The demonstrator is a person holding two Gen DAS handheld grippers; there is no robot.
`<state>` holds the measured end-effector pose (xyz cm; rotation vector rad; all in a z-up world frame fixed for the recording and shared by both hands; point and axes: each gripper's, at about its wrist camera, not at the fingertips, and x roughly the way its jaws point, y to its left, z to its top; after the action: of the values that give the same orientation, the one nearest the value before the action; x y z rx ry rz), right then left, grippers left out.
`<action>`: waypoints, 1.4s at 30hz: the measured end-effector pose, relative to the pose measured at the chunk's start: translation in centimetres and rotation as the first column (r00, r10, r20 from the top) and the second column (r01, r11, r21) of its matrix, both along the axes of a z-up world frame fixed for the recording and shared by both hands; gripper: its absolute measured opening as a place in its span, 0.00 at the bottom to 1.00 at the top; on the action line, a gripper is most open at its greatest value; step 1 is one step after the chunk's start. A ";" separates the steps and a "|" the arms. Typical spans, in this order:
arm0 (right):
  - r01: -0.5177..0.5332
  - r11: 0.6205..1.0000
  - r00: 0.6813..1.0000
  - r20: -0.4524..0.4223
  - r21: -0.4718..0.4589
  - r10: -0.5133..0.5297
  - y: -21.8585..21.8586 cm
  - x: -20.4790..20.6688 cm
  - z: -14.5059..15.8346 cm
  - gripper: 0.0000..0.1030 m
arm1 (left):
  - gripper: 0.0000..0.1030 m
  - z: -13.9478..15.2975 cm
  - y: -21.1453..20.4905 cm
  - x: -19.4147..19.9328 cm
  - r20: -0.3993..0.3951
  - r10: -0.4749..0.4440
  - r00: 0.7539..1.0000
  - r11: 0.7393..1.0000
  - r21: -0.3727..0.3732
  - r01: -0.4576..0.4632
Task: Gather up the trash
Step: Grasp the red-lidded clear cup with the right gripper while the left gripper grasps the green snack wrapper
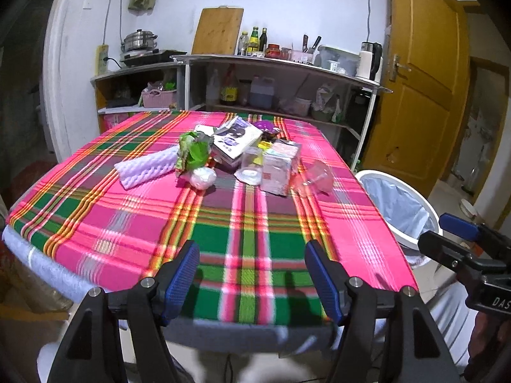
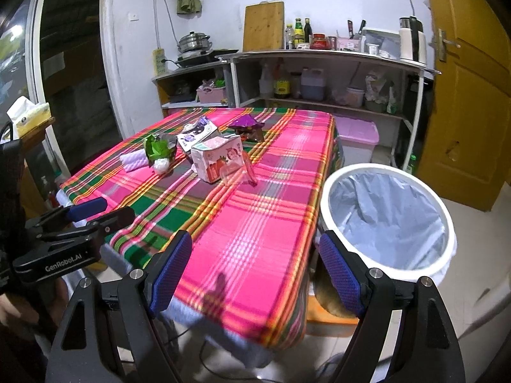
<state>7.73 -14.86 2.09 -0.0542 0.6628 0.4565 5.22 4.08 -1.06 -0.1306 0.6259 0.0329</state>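
- Status: the task appears to be at its start. The trash bin (image 2: 388, 220), white-rimmed with a pale blue liner, shows no item on the liner surface that is in view (its bottom is not fully visible).
- Trash location: all items lie in one cluster on the far half of the table (image 1: 255, 229), on the plaid cloth. The cluster includes a pink carton (image 2: 217, 158), a clear plastic cup (image 2: 238, 172) tipped beside the carton, a green wrapper (image 1: 191, 151), a white crumpled ball (image 1: 202, 177), a white foam sheet (image 1: 147, 167), a printed packet (image 1: 236, 137) and a purple wrapper (image 2: 244, 124).
- Bin location: on the floor, just beside the table's right edge, well apart from the cluster.
- Left gripper (image 1: 252, 274): fingers spread wide, nothing between them, over the near table edge.
- Right gripper (image 2: 255, 271): fingers spread wide, nothing held, over the near right corner of the table, with the bin close by.
- Remaining work (judged): every listed item is yet to be picked up and dropped in the bin.
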 end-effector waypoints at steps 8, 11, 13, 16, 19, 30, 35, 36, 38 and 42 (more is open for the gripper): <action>-0.053 0.998 0.998 -0.035 -0.015 0.052 2.4 4.9 -0.3 0.80 | 0.66 0.4 3.6 4.4 -0.004 0.041 0.999 0.999 -0.010 -0.041; -0.073 0.997 0.996 -0.057 -0.025 0.072 3.3 7.0 -0.7 0.80 | 0.66 0.8 5.1 6.0 0.007 0.049 0.999 0.999 -0.012 -0.048; -0.086 0.996 0.994 -0.077 -0.031 0.083 3.9 8.3 -1.0 0.80 | 0.66 0.9 6.2 7.4 0.009 0.045 0.999 0.999 -0.017 -0.045; -0.104 0.994 0.989 -0.111 -0.028 0.100 4.6 10.3 -1.5 0.80 | 0.66 1.0 7.3 9.1 0.008 0.038 0.999 0.999 -0.024 -0.038; -0.113 0.993 0.983 -0.152 -0.035 0.107 5.3 12.1 -2.2 0.79 | 0.66 0.9 7.9 10.6 -0.002 0.024 1.000 0.999 -0.035 -0.024; -0.179 0.982 0.957 -0.241 -0.064 0.158 7.7 14.7 -4.2 0.60 | 0.51 -0.6 7.7 14.0 -0.040 -0.036 0.999 0.999 -0.003 0.036; -0.180 0.982 0.956 -0.244 -0.060 0.160 7.8 14.7 -4.1 0.50 | 0.31 -1.0 7.9 14.4 -0.045 -0.033 0.998 0.999 -0.009 0.033; -0.180 0.982 0.956 -0.244 -0.057 0.161 7.8 14.7 -4.1 0.49 | 0.28 -0.9 7.9 14.3 -0.040 -0.034 0.999 0.999 -0.010 0.033; -0.181 0.982 0.956 -0.245 -0.053 0.163 7.8 14.6 -4.1 0.49 | 0.26 -0.9 8.0 14.2 -0.037 -0.037 0.999 0.999 -0.014 0.037; -0.171 0.985 0.958 -0.240 -0.037 0.158 7.6 14.4 -3.9 0.49 | 0.23 -0.6 8.3 13.7 -0.026 -0.037 0.999 0.999 -0.029 0.037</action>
<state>22.17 -7.28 -1.80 -0.1115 0.9099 0.6105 18.87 12.41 -1.63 -0.1464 0.6555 -0.0102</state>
